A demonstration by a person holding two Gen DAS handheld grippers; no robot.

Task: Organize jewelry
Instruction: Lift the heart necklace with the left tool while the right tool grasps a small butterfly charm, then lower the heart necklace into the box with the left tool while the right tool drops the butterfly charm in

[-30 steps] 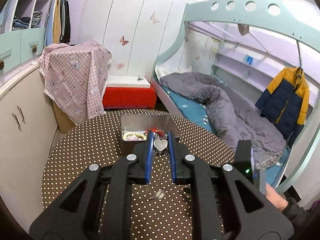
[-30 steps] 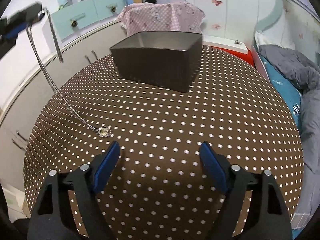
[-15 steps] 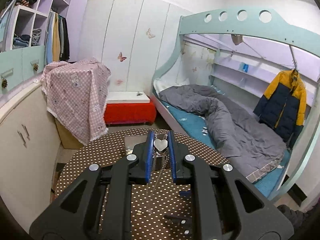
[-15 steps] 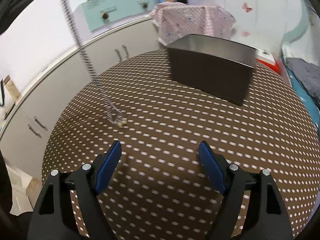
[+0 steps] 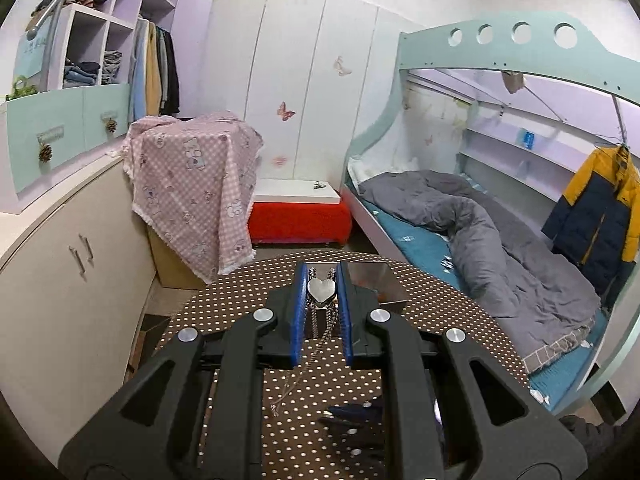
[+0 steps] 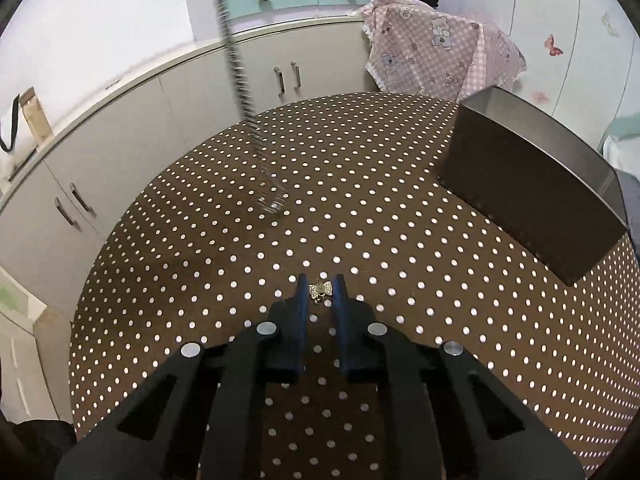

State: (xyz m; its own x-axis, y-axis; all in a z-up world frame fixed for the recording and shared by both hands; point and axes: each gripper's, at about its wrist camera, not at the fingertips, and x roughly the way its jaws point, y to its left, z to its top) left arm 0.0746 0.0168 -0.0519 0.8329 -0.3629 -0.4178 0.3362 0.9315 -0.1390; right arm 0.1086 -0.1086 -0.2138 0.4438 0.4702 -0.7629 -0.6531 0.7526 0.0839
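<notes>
My left gripper point(image 5: 322, 276) is shut on a silver heart pendant point(image 5: 321, 290), held above the dotted round table point(image 5: 240, 304). Its chain point(image 5: 320, 332) dangles from the jaws. In the right wrist view the same chain point(image 6: 240, 80) hangs from the top, and its end point(image 6: 274, 204) is just over the tablecloth. My right gripper point(image 6: 320, 280) points down at the table point(image 6: 360, 160). Its jaws are closing, with a small bow-shaped sparkly charm point(image 6: 320, 290) between the blue pads, which touch it on both sides. A dark metal tin point(image 6: 532, 200) stands open at the table's far right.
The tin point(image 5: 376, 280) shows just past my left fingertips. White cabinets point(image 6: 120, 140) curve round the table's left side. A pink checked cloth point(image 5: 192, 184) drapes a box, with a red bench point(image 5: 300, 216) and a bunk bed point(image 5: 460, 220) beyond.
My right gripper moved left across the table and its wide jaws came together around the small charm. My left gripper rose, lifting the chain's end off the tablecloth.
</notes>
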